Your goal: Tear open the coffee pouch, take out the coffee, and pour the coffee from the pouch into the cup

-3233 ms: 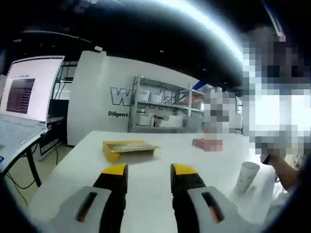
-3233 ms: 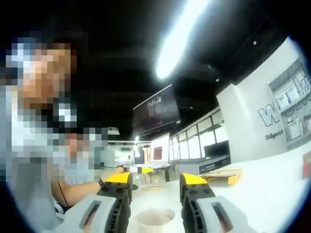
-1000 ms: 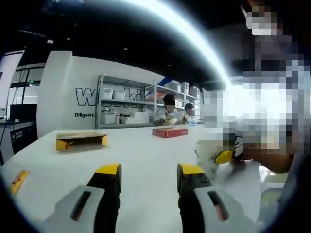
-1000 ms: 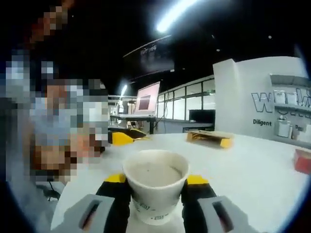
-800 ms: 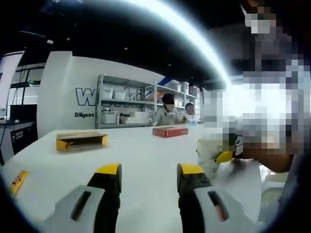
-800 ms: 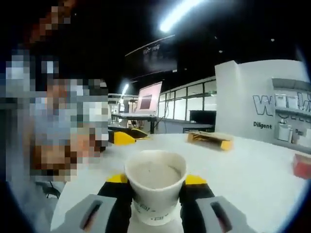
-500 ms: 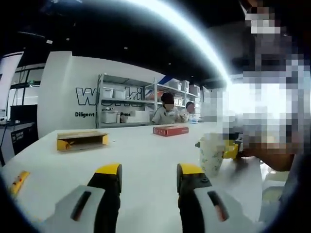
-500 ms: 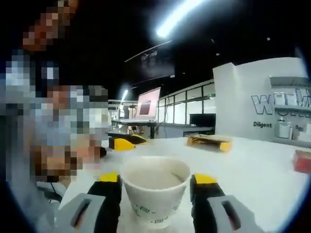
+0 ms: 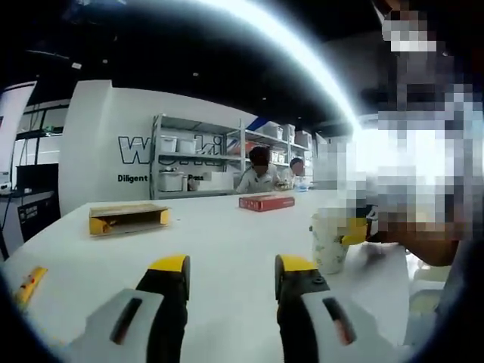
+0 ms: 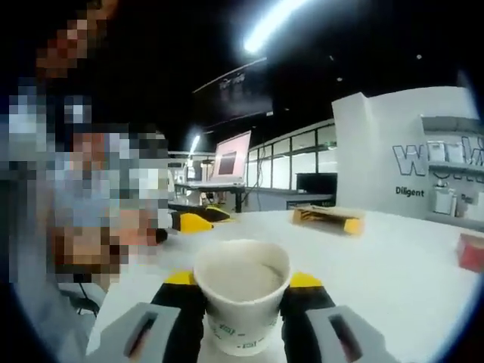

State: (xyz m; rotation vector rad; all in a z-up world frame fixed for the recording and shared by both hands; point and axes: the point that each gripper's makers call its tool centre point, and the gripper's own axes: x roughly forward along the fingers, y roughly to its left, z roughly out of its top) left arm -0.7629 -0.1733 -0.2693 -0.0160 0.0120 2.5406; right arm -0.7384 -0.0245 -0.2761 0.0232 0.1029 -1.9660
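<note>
While your right gripper (image 10: 240, 302) pinches the paper cup (image 10: 242, 291) near the worktop's (image 9: 219, 242) right edge, keep it upright and squeeze lightly. Left gripper (image 9: 231, 274) is spread, holding nothing. I see no coffee pouch; yellow carton (image 9: 127, 218) sits far-left.

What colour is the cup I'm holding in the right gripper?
White, with small greenish print; the cup shows best in the right gripper view.

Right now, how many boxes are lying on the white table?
2. A yellow box lies toward the table's far left in the left gripper view, and a red box lies farther back, near the middle. Others may be hidden behind the cup or the person.
</note>
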